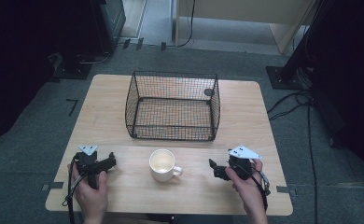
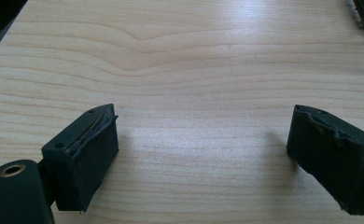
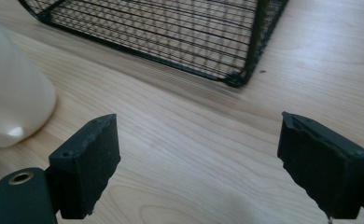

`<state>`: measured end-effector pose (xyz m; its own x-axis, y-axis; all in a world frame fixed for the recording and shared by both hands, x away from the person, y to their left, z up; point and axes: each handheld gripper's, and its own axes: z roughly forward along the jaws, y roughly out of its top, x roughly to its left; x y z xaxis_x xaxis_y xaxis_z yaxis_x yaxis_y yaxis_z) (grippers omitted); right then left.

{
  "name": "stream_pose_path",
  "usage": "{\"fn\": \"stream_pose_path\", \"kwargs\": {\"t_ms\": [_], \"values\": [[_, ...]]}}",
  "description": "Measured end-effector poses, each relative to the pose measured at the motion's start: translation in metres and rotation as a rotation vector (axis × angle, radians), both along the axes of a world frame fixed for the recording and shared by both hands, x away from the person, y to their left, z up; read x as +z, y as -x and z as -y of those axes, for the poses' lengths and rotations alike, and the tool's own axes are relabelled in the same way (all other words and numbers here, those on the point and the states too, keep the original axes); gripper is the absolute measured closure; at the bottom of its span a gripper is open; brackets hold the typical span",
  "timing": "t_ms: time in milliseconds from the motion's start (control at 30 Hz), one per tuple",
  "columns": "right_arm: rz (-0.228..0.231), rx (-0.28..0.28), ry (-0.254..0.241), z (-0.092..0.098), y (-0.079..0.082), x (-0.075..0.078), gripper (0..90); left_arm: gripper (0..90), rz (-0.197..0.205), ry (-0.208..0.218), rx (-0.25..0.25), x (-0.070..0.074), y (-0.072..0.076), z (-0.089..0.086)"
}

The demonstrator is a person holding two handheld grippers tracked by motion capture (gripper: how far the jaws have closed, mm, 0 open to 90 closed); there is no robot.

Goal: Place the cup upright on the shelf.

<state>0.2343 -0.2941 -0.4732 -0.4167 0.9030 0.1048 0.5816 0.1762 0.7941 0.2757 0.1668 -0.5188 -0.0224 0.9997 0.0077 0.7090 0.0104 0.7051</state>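
A white mug (image 1: 162, 164) stands on the wooden table (image 1: 245, 121), between the two grippers and just in front of a black wire basket (image 1: 173, 105). The left gripper (image 1: 110, 162) sits to the mug's left with its jaws wide open and nothing but bare table between them. The right gripper (image 1: 214, 168) is to the mug's right, near its handle, also wide open and holding nothing.

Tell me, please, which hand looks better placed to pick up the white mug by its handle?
Probably the right. The mug's handle points toward the right tongs, which stand open and aimed at it, with the mug close at the left edge of the right gripper view. The left tongs face its smooth side.
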Motion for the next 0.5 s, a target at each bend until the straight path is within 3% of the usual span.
{"fn": "stream_pose_path", "kwargs": {"t_ms": [500], "values": [[0.007, 0.117, -0.016, -0.042, 0.005, 0.003, 12.9, 9.1, 0.000, 0.000, 0.000, 0.000, 0.000, 0.000]]}}
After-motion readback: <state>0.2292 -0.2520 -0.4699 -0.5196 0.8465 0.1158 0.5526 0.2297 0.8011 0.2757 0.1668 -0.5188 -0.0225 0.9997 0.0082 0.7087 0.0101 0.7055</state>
